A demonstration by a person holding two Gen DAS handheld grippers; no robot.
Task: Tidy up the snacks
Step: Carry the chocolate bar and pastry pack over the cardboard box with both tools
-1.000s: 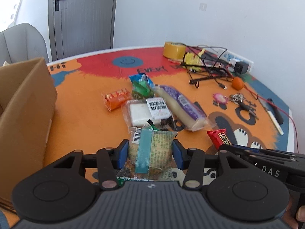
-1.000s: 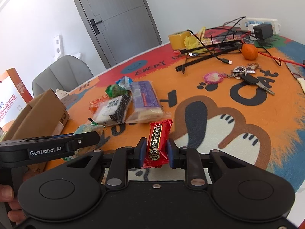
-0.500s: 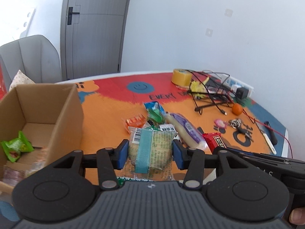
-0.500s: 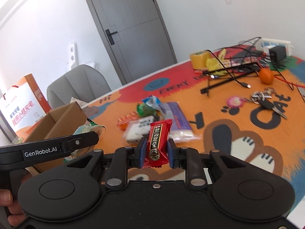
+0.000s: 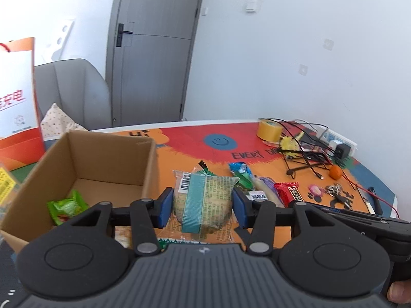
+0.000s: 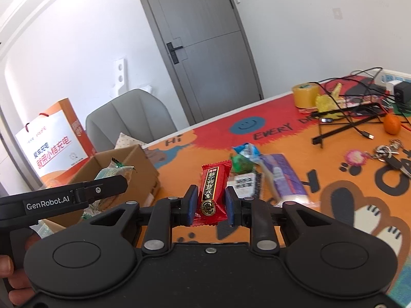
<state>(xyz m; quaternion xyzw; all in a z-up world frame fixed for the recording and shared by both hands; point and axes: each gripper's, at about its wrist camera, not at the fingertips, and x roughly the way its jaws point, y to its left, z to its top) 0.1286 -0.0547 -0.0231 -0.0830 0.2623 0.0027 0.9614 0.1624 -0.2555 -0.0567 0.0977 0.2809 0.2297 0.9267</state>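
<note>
Left gripper (image 5: 202, 204) is clamping a green-banded cake packet (image 5: 204, 200) just right of the cardboard box (image 5: 108, 159), while right gripper (image 6: 208, 205) is pinching a red candy bar (image 6: 212, 192) above the table mat (image 6: 346, 205). Each should be reaching fully over the box's open top before letting go. Mat is reading "EVERY D…" and "Hi", left gripper "GenRobot.AI"; wrapper characters are probably Chinese, too small to read.

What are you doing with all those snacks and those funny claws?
A person is sorting snacks into a cardboard box. The left claw grips a clear pastry packet with a teal stripe, the right claw a red candy bar. Both are up near the box, where a green packet already lies. More snacks wait on the orange table mat.
</note>
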